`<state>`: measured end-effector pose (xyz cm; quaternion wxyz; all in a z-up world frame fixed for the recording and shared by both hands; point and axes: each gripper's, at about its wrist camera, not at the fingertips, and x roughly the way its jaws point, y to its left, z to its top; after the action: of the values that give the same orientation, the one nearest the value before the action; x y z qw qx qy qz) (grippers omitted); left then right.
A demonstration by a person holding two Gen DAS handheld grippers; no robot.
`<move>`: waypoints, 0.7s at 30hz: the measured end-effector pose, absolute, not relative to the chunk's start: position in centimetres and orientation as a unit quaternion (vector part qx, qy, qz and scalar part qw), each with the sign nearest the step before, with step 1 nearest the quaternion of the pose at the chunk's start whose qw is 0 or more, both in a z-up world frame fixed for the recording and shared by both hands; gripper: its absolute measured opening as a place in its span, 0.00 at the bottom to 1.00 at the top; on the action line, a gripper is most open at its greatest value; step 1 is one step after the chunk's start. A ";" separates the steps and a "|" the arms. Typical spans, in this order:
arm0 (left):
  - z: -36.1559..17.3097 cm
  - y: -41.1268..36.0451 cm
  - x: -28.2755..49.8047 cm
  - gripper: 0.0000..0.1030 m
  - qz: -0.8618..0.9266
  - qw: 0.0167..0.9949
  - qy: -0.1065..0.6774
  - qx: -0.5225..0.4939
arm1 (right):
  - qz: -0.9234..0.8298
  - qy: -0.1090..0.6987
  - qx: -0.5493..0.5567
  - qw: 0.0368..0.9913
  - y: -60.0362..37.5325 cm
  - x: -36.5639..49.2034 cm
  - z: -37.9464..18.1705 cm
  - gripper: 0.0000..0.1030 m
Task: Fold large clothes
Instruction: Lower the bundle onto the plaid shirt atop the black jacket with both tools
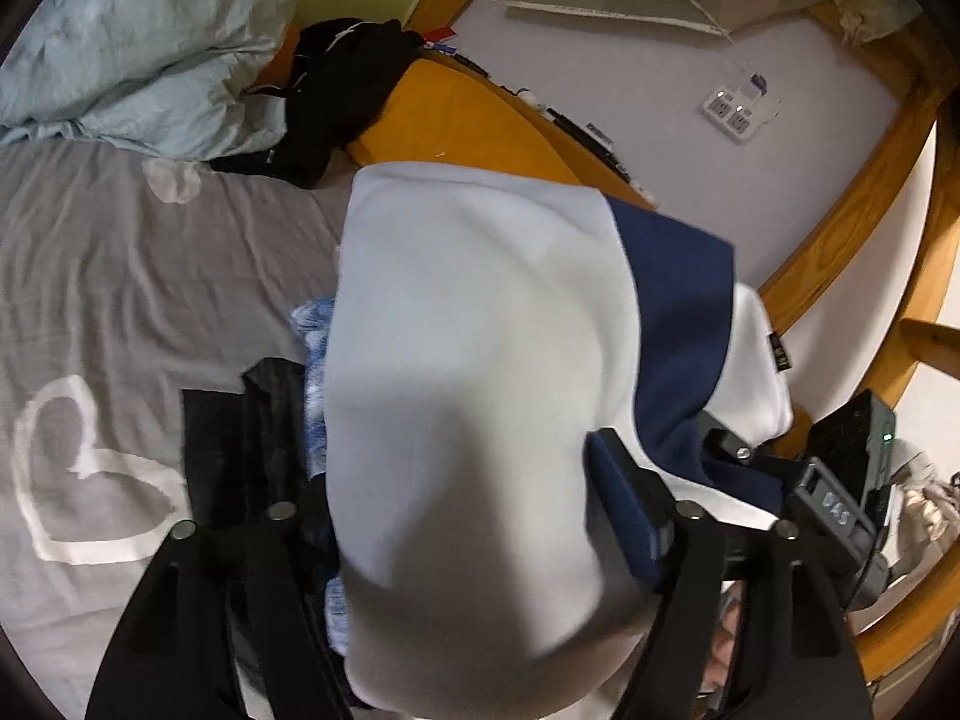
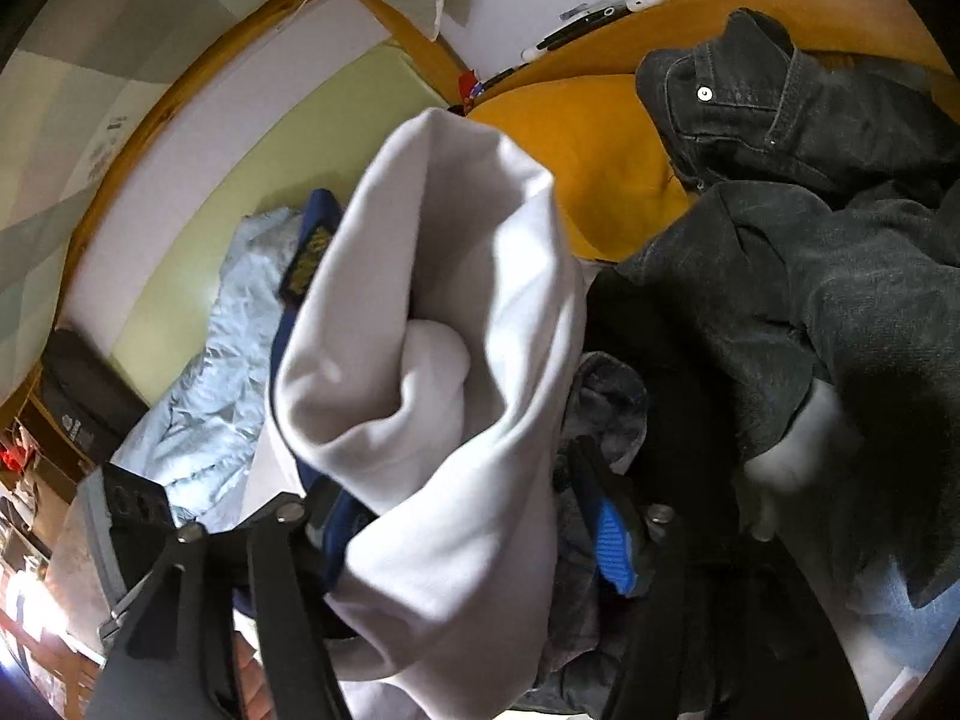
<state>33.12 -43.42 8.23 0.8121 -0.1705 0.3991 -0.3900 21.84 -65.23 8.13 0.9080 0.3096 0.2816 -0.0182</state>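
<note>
Draping across both grippers, the one white-and-navy top (image 1: 468, 360) lies between the left gripper (image 1: 456, 510) fingers and the right gripper (image 2: 468, 516) fingers; whether either pinches it, you cannot tell. It looks soft, light and floppy, so take hems. Dark jeans (image 2: 810, 252) lie beside it.

The grey sheet (image 1: 120, 276) lies open on the left. Far off, a pillow (image 1: 138, 42) and black clothes (image 1: 342, 96) block the way; dark jeans (image 2: 810, 228) crowd the right.
</note>
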 end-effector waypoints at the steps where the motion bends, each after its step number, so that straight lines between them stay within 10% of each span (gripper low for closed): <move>1: 8.2 -42.7 32.7 0.81 -0.378 0.820 0.398 -0.163 | -0.017 0.280 0.308 0.909 -65.2 21.8 8.2 0.64; 21: 14.3 -39.1 28.9 0.82 -0.341 0.897 0.277 -0.052 | -0.061 0.196 0.202 0.958 -60.7 18.5 13.2 0.79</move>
<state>28.87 -39.14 14.29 0.8971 -0.0516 0.2769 -0.3405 18.46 -60.71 13.21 0.9577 0.2016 0.1963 -0.0608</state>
